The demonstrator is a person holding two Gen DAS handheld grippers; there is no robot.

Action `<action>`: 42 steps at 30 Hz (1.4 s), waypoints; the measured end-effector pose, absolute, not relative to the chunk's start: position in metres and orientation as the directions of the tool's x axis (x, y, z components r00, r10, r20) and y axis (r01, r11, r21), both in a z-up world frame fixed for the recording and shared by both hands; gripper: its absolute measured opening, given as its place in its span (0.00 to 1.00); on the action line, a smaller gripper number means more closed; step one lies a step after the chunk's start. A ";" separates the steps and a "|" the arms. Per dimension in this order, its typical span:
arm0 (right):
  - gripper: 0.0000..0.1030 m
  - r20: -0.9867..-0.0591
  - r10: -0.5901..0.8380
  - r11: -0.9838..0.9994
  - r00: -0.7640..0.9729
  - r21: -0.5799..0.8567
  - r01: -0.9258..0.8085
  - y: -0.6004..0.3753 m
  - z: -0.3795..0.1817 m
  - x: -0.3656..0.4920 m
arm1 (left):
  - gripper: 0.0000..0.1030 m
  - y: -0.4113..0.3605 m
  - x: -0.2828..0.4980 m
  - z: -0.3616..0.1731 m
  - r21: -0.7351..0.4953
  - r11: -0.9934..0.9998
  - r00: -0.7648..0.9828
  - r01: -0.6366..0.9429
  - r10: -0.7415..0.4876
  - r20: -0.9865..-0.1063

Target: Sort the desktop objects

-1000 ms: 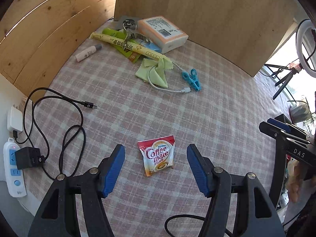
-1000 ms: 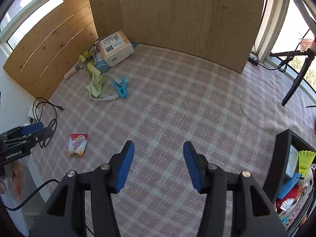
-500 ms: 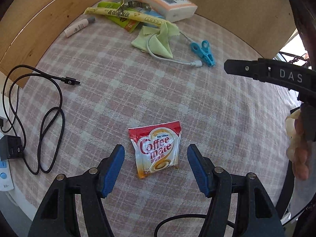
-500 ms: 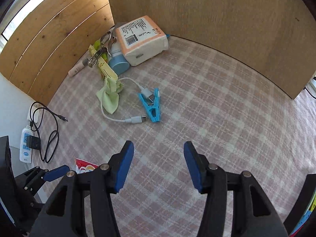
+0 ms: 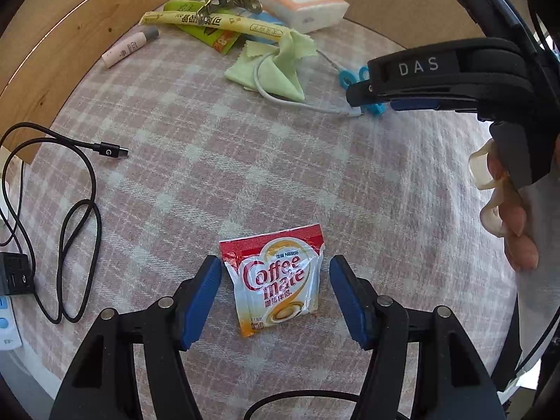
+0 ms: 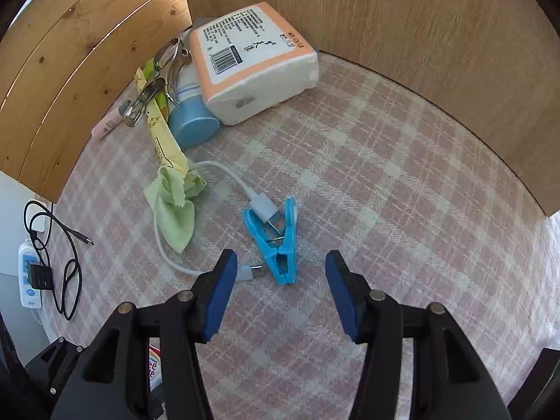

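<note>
A red and white Coffee mate sachet [image 5: 276, 283] lies flat on the pink checked tablecloth [image 5: 245, 175]. My left gripper [image 5: 274, 266] points down over it. Its jaws are closing with the sachet between the blue pads, which stand clear of its edges. My right gripper [image 6: 280, 257] hangs open just above a blue clothes peg [image 6: 280, 241], which lies on the plug of a white cable [image 6: 227, 171]. In the left wrist view the right gripper's black frame [image 5: 437, 70] and a person's hand [image 5: 507, 210] fill the right side.
At the back corner lie a green cloth [image 6: 175, 210], a tissue pack [image 6: 252, 66], a blue-capped tube [image 6: 192, 122], a yellow stick sachet [image 6: 161, 133], metal tongs [image 6: 157, 84] and a pink lip balm [image 6: 105, 127]. A black cable [image 5: 70, 210] and a power strip [image 6: 28, 280] are at the left. Wooden boards wall the back.
The left gripper has sunk over the sachet and its jaws have narrowed slightly. The right gripper has swung left and down across the table to the blue peg.
</note>
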State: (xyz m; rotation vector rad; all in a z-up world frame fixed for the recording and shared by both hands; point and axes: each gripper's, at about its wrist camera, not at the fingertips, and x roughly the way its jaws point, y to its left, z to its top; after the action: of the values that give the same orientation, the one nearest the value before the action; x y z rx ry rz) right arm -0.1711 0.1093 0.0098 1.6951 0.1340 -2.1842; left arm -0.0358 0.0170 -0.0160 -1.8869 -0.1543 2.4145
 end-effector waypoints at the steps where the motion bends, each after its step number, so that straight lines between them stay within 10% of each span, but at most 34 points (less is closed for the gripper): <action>1: 0.50 -0.952 -0.228 -0.926 -0.203 0.148 0.347 0.109 0.008 -0.172 | 0.51 0.019 -0.035 -0.016 -0.118 -0.993 -0.246 -0.001 0.114 -0.963; 11: 0.16 -0.956 -0.230 -0.924 -0.185 0.154 0.351 0.117 0.007 -0.165 | 0.43 0.036 -0.028 -0.016 -0.156 -0.987 -0.252 -0.037 0.160 -0.954; 42: 0.15 -0.927 -0.216 -0.976 -0.307 0.195 0.099 0.270 0.036 -0.062 | 0.34 0.163 -0.035 -0.010 -0.188 -0.951 -0.250 -0.245 0.250 -0.935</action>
State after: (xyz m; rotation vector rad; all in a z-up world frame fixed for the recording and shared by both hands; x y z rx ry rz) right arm -0.0617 0.2702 0.0356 1.7187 -0.1490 -2.3876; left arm -0.0346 0.1626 -0.0099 -1.6943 -0.0055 2.2631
